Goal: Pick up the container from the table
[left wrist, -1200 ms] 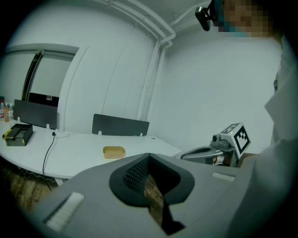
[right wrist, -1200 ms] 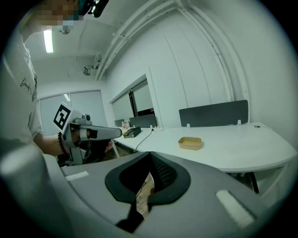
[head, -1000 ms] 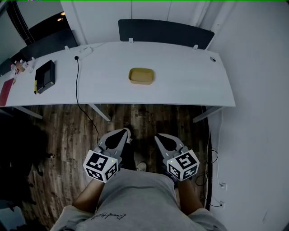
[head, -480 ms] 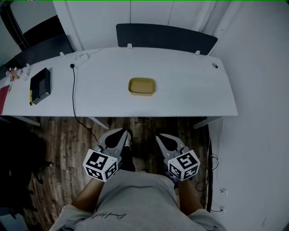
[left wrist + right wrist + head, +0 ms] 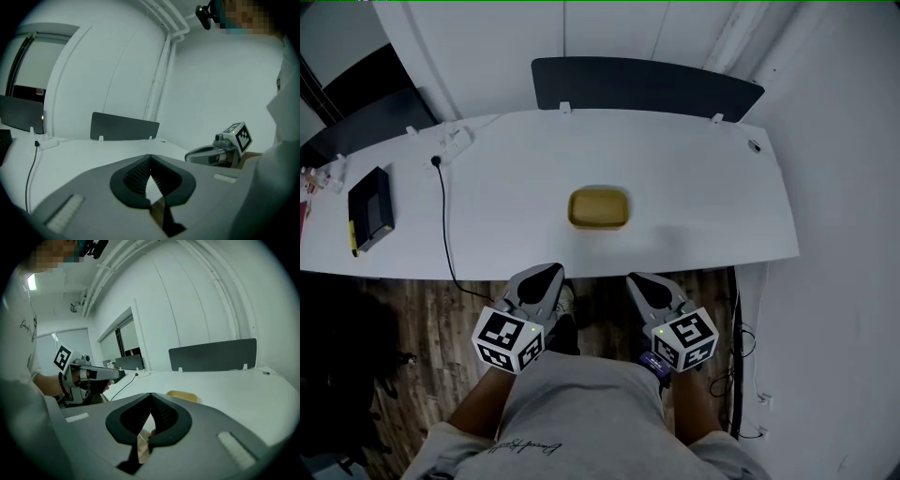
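Left gripper (image 5: pixel 546 275) and right gripper (image 5: pixel 639 281) are both clenched on nothing, their tips now meeting the table's (image 5: pixel 703 202) near edge in the head view — a second ago a band of floor lay between. The container (image 5: pixel 599 208) sits around the table's middle, slightly toward that near edge, untouched. The approach looks under way — the jaws must part before any grasp.
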